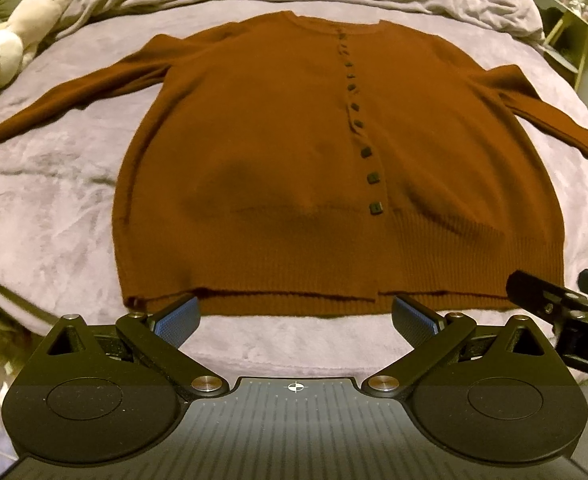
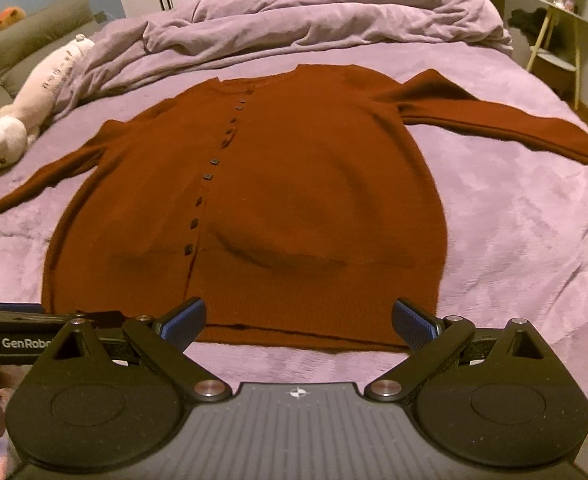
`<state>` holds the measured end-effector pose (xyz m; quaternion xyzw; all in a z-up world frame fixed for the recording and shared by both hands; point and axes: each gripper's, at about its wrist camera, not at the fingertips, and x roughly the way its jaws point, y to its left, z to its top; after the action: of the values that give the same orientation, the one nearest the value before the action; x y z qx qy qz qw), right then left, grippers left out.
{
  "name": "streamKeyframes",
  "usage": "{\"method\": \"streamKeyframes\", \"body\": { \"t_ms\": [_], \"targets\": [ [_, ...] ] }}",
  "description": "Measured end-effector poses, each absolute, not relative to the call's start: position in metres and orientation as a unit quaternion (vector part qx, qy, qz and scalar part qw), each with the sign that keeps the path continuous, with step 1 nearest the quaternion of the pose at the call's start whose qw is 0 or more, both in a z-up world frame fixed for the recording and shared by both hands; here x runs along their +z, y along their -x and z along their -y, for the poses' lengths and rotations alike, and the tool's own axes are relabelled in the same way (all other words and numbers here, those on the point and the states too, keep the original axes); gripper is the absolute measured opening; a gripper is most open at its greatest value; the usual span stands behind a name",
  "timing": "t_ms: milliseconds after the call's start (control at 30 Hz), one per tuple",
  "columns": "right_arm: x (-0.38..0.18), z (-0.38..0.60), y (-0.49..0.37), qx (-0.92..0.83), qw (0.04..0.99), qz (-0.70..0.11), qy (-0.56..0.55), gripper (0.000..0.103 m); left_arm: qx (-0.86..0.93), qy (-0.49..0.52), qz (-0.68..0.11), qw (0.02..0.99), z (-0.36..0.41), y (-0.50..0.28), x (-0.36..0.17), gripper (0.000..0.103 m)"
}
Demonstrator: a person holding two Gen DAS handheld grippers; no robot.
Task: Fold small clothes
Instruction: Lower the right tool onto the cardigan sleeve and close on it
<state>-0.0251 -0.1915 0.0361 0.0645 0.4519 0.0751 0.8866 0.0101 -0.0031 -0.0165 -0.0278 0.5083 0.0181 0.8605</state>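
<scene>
A rust-brown buttoned cardigan (image 1: 277, 152) lies flat on the purple bed cover, front up, both sleeves spread outward, hem toward me. It also fills the middle of the right wrist view, cardigan (image 2: 314, 200). My left gripper (image 1: 296, 316) is open just short of the hem, nothing between its blue pads. My right gripper (image 2: 298, 326) is open too, hovering over the hem's right half, empty. Each gripper shows at the edge of the other's view: the right gripper (image 1: 566, 312), the left gripper (image 2: 33, 332).
A bunched purple duvet (image 2: 314, 16) lies beyond the collar. A pale plush toy (image 1: 13, 40) rests at the far left of the bed. A small side table (image 2: 554, 36) stands off the bed's far right corner. Bare bed cover (image 2: 514, 220) flanks the cardigan.
</scene>
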Motion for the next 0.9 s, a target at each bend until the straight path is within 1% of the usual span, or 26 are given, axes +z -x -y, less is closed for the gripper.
{"method": "streamKeyframes", "body": {
  "t_ms": [133, 233, 367, 467, 500, 567, 600, 633, 667, 700, 833, 900],
  "targets": [
    [0.03, 0.206, 0.015, 0.072, 0.871, -0.47, -0.12, 0.099, 0.016, 0.027, -0.514, 0.858, 0.005, -0.014, -0.021, 0.103],
    [0.022, 0.218, 0.009, 0.066, 0.87, -0.47, -0.133, 0.099, 0.012, 0.022, -0.517, 0.856, 0.008, -0.02, -0.025, 0.103],
    [0.024, 0.253, -0.004, 0.067, 0.893, -0.418, -0.155, 0.099, 0.009, 0.015, -0.507, 0.862, 0.009, -0.037, -0.024, 0.103],
    [0.027, 0.308, -0.028, 0.02, 0.911, -0.368, -0.183, 0.098, 0.01, 0.013, -0.488, 0.873, 0.011, -0.059, -0.019, 0.103],
    [0.027, 0.333, -0.038, -0.006, 0.914, -0.354, -0.197, 0.095, 0.009, 0.012, -0.477, 0.879, 0.013, -0.069, -0.018, 0.103],
    [0.025, 0.378, -0.058, -0.049, 0.914, -0.334, -0.224, 0.076, 0.006, 0.005, -0.46, 0.888, 0.018, -0.087, -0.018, 0.103],
    [0.021, 0.408, -0.071, -0.081, 0.908, -0.33, -0.245, 0.053, 0.003, -0.001, -0.451, 0.892, 0.021, -0.098, -0.02, 0.103],
    [0.016, 0.433, -0.08, -0.105, 0.899, -0.327, -0.27, 0.034, 0.002, -0.004, -0.446, 0.895, 0.023, -0.107, -0.022, 0.103],
    [0.009, 0.46, -0.087, -0.129, 0.889, -0.321, -0.301, 0.029, 0.004, -0.006, -0.444, 0.896, 0.025, -0.117, -0.025, 0.103],
    [0.001, 0.49, -0.095, -0.155, 0.875, -0.31, -0.338, 0.025, 0.006, -0.005, -0.441, 0.897, 0.027, -0.128, -0.029, 0.103],
    [-0.029, 0.568, -0.113, -0.223, 0.83, -0.281, -0.428, 0.025, 0.009, 0.017, -0.439, 0.898, 0.029, -0.156, -0.045, 0.103],
    [-0.044, 0.593, -0.116, -0.237, 0.814, -0.266, -0.46, 0.026, 0.01, 0.031, -0.449, 0.893, 0.027, -0.164, -0.055, 0.103]
  ]
}}
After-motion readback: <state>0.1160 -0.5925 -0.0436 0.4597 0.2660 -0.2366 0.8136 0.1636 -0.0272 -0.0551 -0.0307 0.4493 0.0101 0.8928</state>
